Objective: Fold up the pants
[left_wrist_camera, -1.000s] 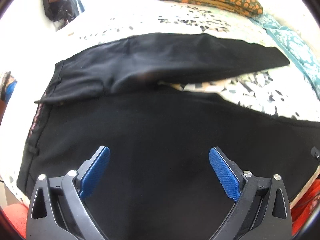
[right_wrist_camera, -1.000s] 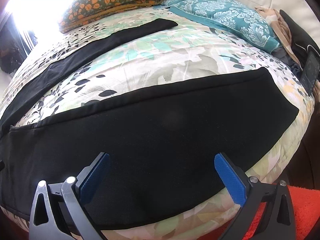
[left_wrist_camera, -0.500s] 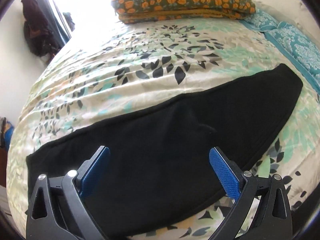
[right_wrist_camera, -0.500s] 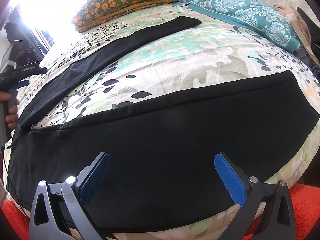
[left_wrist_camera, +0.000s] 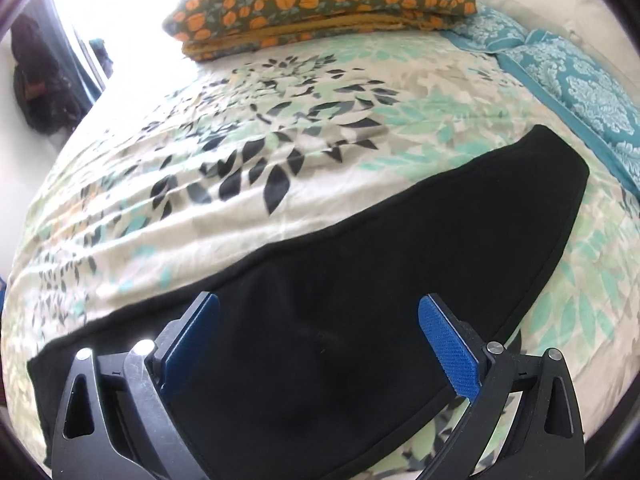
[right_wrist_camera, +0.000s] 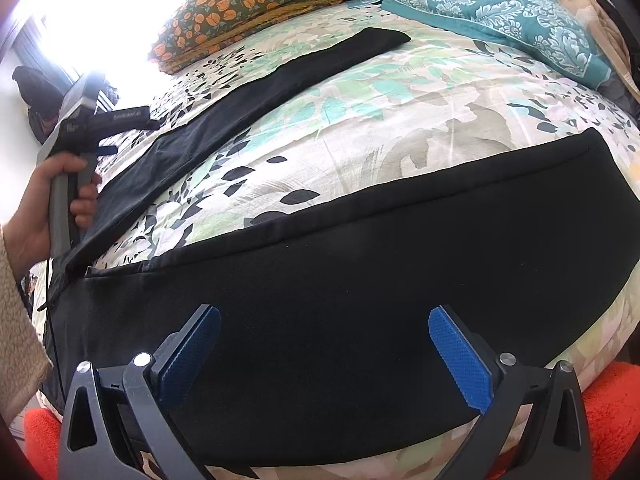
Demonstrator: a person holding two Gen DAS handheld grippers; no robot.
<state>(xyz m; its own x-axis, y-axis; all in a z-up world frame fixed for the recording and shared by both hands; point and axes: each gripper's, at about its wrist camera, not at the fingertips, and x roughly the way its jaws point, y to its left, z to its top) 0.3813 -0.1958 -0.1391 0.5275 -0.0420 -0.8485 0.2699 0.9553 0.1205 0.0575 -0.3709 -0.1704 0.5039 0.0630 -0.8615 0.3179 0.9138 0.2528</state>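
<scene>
Black pants lie spread on a floral bedspread (left_wrist_camera: 240,152) with the legs apart in a V. In the left wrist view one leg (left_wrist_camera: 400,280) runs from lower left to a hem at the upper right. My left gripper (left_wrist_camera: 318,304) hovers open just above it, with nothing between the blue pads. In the right wrist view the near leg (right_wrist_camera: 360,280) crosses the frame and the far leg (right_wrist_camera: 280,88) stretches toward the pillows. My right gripper (right_wrist_camera: 325,314) is open above the near leg. A hand (right_wrist_camera: 48,208) holds the left tool at the far leg's upper end.
An orange-flowered pillow (left_wrist_camera: 320,4) and a teal patterned pillow (right_wrist_camera: 500,12) lie at the head of the bed. Loose clothes (right_wrist_camera: 600,12) sit at the far right. An orange-red rug (right_wrist_camera: 612,412) lies below the bed's edge. A dark bag (left_wrist_camera: 36,80) stands by the bright window.
The left wrist view swung from the waistband and both legs to the far leg alone, then closer. The hand with the left tool came into the right view. Both grippers stayed open.
</scene>
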